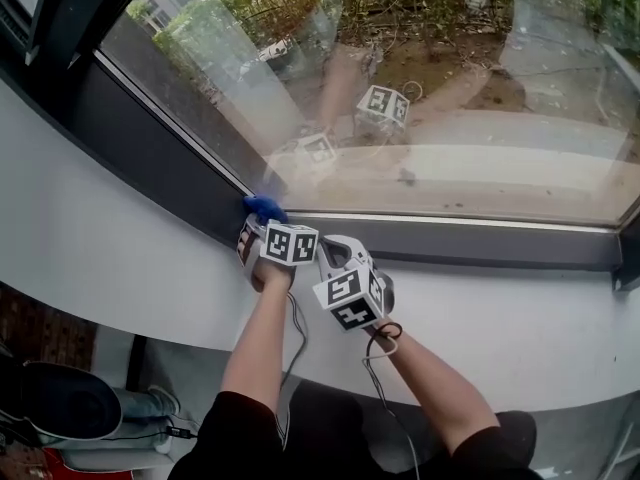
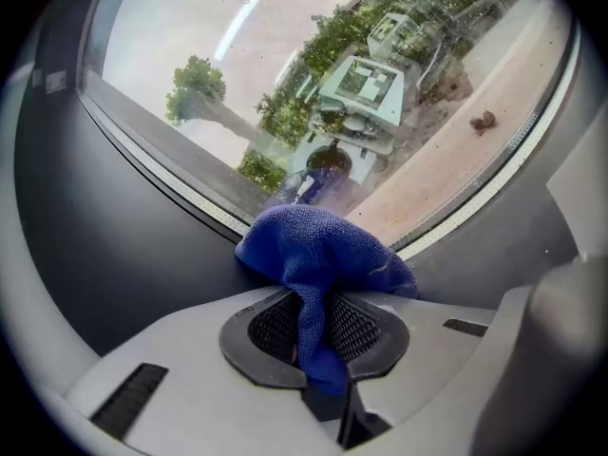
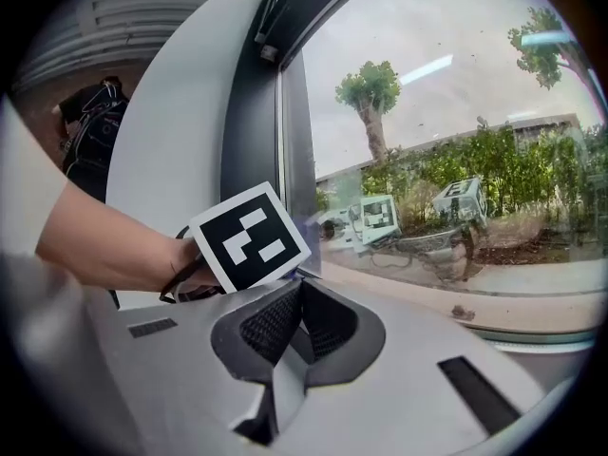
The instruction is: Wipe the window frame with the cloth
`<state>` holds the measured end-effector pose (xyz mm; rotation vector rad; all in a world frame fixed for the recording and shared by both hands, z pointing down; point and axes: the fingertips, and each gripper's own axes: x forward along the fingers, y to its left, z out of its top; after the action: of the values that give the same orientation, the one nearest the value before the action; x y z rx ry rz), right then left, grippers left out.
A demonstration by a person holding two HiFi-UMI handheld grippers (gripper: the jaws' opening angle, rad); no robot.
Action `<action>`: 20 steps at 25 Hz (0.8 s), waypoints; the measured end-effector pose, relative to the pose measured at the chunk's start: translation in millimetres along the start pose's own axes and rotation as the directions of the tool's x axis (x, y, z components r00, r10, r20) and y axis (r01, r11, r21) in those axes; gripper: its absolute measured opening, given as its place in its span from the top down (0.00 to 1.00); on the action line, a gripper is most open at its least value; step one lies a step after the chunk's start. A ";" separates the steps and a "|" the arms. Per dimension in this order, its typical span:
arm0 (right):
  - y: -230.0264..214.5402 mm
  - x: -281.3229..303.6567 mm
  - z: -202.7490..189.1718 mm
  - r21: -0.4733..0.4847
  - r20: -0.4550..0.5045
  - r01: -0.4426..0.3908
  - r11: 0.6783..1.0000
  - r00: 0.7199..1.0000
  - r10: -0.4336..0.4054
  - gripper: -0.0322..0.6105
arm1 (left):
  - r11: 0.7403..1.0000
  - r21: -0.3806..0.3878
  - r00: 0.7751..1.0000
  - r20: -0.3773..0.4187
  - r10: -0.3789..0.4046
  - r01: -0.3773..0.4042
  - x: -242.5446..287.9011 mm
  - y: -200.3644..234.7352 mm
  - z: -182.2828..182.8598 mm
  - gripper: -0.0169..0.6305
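The big glass pane (image 1: 430,78) sits inside the dark window frame (image 1: 150,153). Under the frame runs the white ledge (image 1: 520,318). The left gripper (image 2: 318,340) points at the frame's bottom corner, with its jaws squeezed on the blue cloth (image 2: 323,250). The right gripper (image 3: 296,329) is a bit back from the frame, with its jaws pressed together on nothing. The bunched cloth touches the frame in that corner, right by the glass.
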<state>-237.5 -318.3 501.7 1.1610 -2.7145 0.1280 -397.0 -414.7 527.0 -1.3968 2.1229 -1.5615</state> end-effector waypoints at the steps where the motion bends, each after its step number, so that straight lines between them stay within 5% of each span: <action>1: 0.9 1.2 -1.8 0.004 -0.005 -0.001 1.000 1.000 0.001 0.94 | 1.000 0.002 1.000 -0.002 -0.003 0.003 0.3 -0.9 -0.6 0.89; 20: 9.1 -26.6 -17.0 0.020 -0.041 0.043 0.999 0.998 -0.042 0.94 | 0.980 0.153 0.989 0.046 -0.139 0.131 -22.8 -36.0 4.2 0.89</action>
<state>-223.8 -290.7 512.8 1.2069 -2.6578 0.1719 -361.1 -401.2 546.0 -1.5415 1.8712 -1.6705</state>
